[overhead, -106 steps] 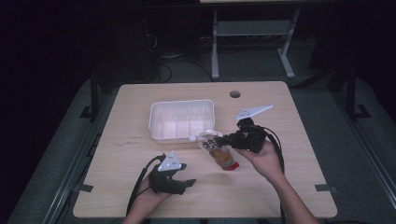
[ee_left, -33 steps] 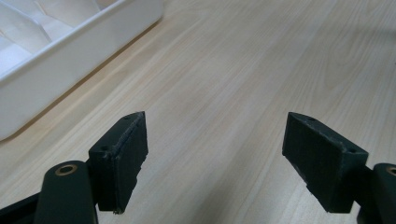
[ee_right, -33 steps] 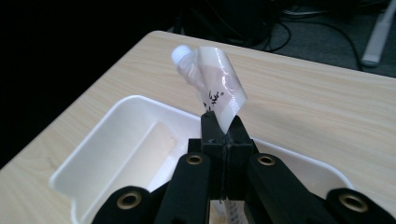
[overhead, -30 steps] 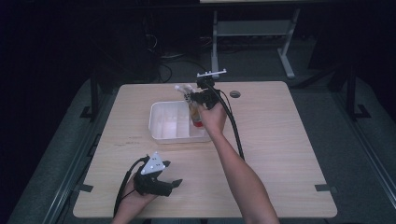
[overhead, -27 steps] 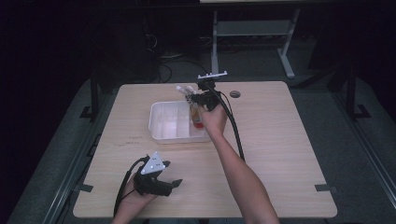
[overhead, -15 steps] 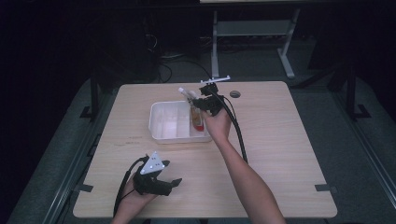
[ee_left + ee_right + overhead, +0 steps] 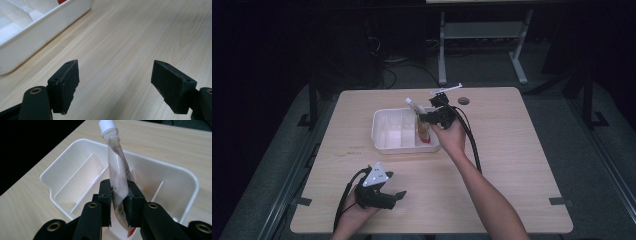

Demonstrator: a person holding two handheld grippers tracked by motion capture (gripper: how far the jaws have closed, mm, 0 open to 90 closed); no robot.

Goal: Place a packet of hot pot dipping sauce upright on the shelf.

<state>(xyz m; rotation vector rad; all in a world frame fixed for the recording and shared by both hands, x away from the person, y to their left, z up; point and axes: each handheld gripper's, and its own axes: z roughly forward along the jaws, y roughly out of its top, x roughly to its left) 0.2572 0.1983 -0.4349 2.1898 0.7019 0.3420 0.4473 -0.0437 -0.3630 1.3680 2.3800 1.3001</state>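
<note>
A crumpled plastic tube (image 7: pixel 116 162) with a white cap and a red lower end stands tilted in the right-hand compartment of the white divided tray (image 7: pixel 192 182). My right gripper (image 7: pixel 120 195) has the tube between its pads; its jaws have just been opening, and both pads still lie against the tube. In the high view the right gripper (image 7: pixel 426 119) sits over the tray's (image 7: pixel 382 142) right end with the tube (image 7: pixel 423 127) below it. My left gripper (image 7: pixel 399 195) rests open near the table's front edge. Nothing is between the left gripper's (image 7: pixel 115 82) pads.
The tray's (image 7: pixel 37 32) other compartments look empty. A small dark round hole (image 7: pixel 463 100) sits in the tabletop behind the right hand. Bare wood surrounds the tray. The right gripper's cable (image 7: pixel 472 145) trails along the forearm.
The right hand has shifted a little right and down with the tube, setting its lower end deeper into the tray's right compartment. The left gripper has stayed where it was.
</note>
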